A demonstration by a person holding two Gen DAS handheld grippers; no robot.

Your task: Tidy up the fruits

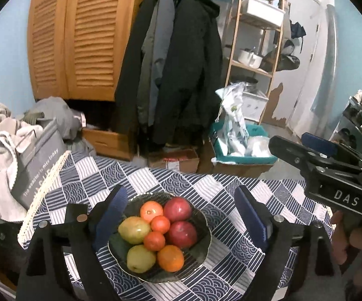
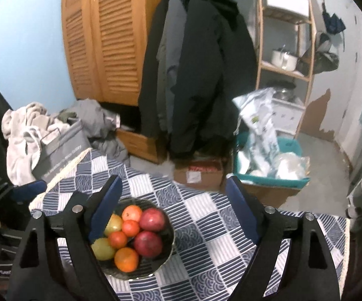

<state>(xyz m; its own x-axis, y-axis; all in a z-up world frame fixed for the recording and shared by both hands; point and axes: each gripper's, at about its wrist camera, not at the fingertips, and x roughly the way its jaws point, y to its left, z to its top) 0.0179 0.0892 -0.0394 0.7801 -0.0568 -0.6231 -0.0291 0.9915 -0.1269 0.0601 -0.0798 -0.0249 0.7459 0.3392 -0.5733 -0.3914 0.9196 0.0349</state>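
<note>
From where I sit, all the fruit seems gathered: the dark scalloped glass bowl (image 1: 201,245) on the blue-and-white patchwork tablecloth (image 1: 231,190) holds two red apples (image 1: 177,210), two yellow-green pears (image 1: 133,229), two large oranges (image 1: 170,257) and two small red-orange tangerines (image 1: 160,224), packed touching one another. My left gripper (image 1: 181,219) hangs above the bowl with its blue-padded jaws spread wide and nothing between them; in its view the bowl sits framed in the gap. My right gripper (image 2: 173,215) is likewise wide open and empty, its left finger overlapping the pears' side of the bowl in its own view. I can also see that right tool from the left camera, held off to the side by a hand (image 1: 351,240). I judge the sorting step finished or nearly so, since I find no loose fruit on the cloth. Next I'd check the table edges for strays; if none, simply keep both tools clear of the bowl.
</note>
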